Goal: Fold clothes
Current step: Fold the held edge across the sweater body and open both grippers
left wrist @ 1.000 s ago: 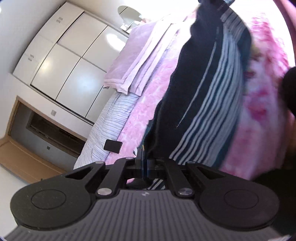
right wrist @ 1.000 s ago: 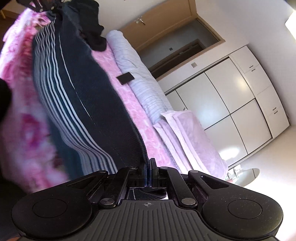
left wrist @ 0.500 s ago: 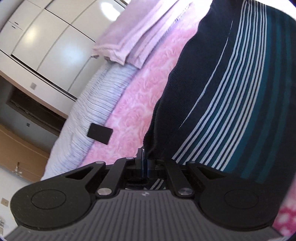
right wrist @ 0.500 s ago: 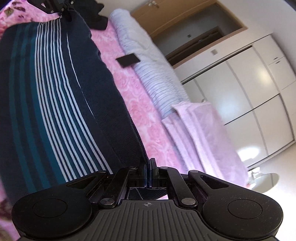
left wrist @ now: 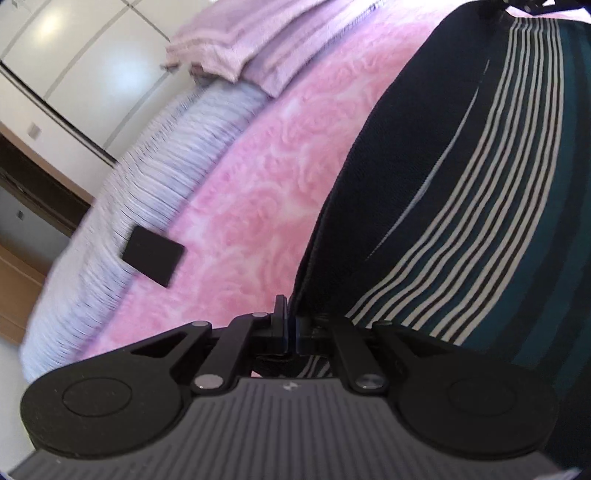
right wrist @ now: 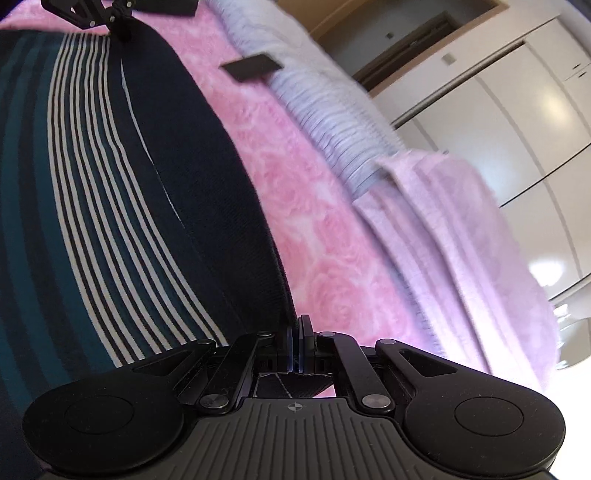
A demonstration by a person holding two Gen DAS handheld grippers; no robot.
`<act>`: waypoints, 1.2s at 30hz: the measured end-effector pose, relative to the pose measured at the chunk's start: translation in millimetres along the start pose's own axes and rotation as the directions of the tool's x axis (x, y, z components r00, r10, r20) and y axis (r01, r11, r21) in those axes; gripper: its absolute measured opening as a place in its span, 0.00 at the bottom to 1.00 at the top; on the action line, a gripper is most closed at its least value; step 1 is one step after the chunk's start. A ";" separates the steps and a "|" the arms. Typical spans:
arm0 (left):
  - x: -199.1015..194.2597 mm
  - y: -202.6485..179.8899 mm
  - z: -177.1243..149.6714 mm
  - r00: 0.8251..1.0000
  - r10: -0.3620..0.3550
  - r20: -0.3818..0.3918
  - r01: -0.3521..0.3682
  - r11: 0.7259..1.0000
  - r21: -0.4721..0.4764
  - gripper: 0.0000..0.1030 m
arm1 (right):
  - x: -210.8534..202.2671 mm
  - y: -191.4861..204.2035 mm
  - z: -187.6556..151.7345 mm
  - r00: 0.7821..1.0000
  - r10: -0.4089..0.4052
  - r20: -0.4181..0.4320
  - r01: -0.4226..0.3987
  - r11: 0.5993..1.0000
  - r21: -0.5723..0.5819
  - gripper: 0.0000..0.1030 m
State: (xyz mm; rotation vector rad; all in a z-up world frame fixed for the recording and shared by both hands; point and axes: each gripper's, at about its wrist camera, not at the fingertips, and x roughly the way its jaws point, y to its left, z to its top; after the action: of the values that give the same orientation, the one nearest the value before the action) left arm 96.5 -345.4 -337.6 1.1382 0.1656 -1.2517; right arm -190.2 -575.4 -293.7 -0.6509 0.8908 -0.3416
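Observation:
A navy garment (left wrist: 461, 192) with white and teal stripes is stretched between both grippers over the pink bedspread (left wrist: 266, 192). My left gripper (left wrist: 290, 325) is shut on one corner of its dark hem. In the right wrist view the same striped garment (right wrist: 122, 192) fills the left side, and my right gripper (right wrist: 300, 332) is shut on the opposite corner of that hem. The left gripper (right wrist: 110, 16) also shows at the far end of the cloth there. How much of the garment lies on the bed I cannot tell.
A small black flat object (left wrist: 153, 255) lies where the bedspread meets a striped lilac duvet (left wrist: 155, 166). Folded lilac towels (right wrist: 461, 236) are stacked on the bed. White wardrobe doors (right wrist: 509, 122) and a wooden door frame (right wrist: 369, 44) stand behind.
Both grippers have dropped lower toward the bed with the garment still pinched. The cloth now spreads wider and flatter over the bedspread, and the wardrobe has slid to the frame edges.

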 end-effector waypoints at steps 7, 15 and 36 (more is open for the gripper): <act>24.4 1.8 -21.7 0.999 -0.038 0.022 0.040 0.997 -0.072 0.09 | 45.0 -2.1 -18.8 0.994 0.109 -0.028 -0.105 0.987 0.121 0.01; 31.8 35.9 -15.5 0.996 -0.079 0.049 0.086 0.981 -0.174 0.10 | 31.6 -29.7 -31.7 0.988 0.152 0.033 -0.155 0.930 0.334 0.01; 60.2 43.0 -21.2 0.999 0.044 -0.008 -0.045 0.970 -0.238 0.13 | 66.1 -55.8 -34.4 0.992 0.127 0.000 -0.112 0.868 0.484 0.01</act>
State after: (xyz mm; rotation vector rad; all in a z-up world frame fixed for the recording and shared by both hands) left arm 163.5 -374.2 -362.1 0.9309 0.2837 -1.1564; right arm -179.4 -665.8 -313.1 -0.1242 0.8284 -0.4446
